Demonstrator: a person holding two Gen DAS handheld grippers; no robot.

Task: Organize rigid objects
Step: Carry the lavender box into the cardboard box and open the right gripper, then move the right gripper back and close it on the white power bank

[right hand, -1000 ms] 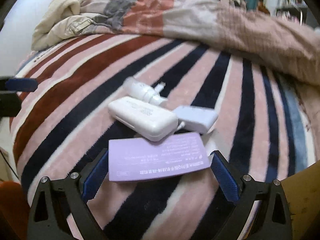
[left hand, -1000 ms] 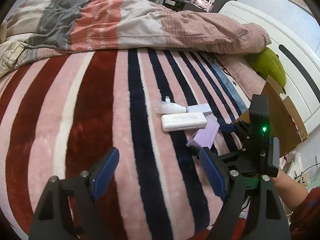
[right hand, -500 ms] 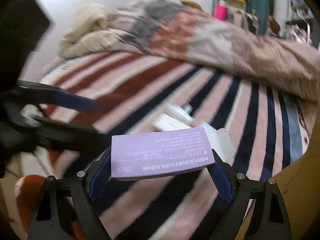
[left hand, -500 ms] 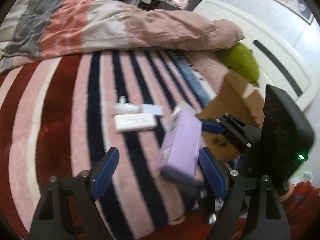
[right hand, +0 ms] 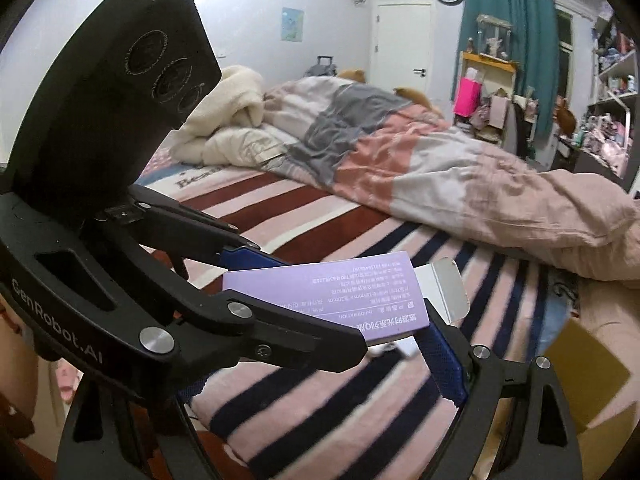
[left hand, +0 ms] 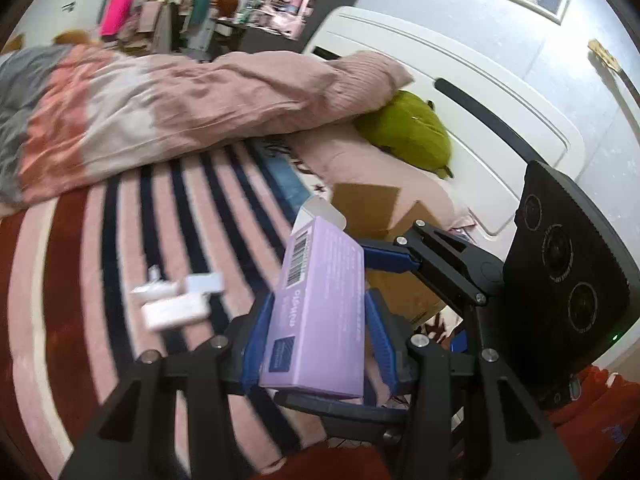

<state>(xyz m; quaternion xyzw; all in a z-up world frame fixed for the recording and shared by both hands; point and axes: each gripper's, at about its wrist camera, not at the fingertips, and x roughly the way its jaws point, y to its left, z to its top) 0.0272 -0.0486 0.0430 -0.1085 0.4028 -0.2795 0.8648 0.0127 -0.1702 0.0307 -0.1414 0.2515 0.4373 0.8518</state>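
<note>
While the bed (left hand: 72, 280) with its striped blanket carries the small things, the rumpled duvet (left hand: 168, 108) lies across its far edge and leaves the middle free for work. A brown cardboard box (left hand: 368, 208) stands open near the bed's right edge, close to the headboard, and I judge it is the place where the rigid things should go, because its flaps are turned up. The purple carton (left hand: 320, 312) is not on the bed now; it is held in the air above the blanket, between both tools, with its white end flap (right hand: 448, 292) open. The left gripper (left hand: 316, 340) has its jaws closed on the two long sides of the carton near its lower end. The right gripper (right hand: 320, 356) holds the carton by its ends, with a blue pad against the flap end, though the other side is hidden by the left tool. It looks like a hand-over, or a steadying to shut the flap. The white power bank (left hand: 176, 312), the white plug (left hand: 154, 288) and the small adapter (left hand: 204, 282) lie touching together in the bed's middle, still to be sorted.
</note>
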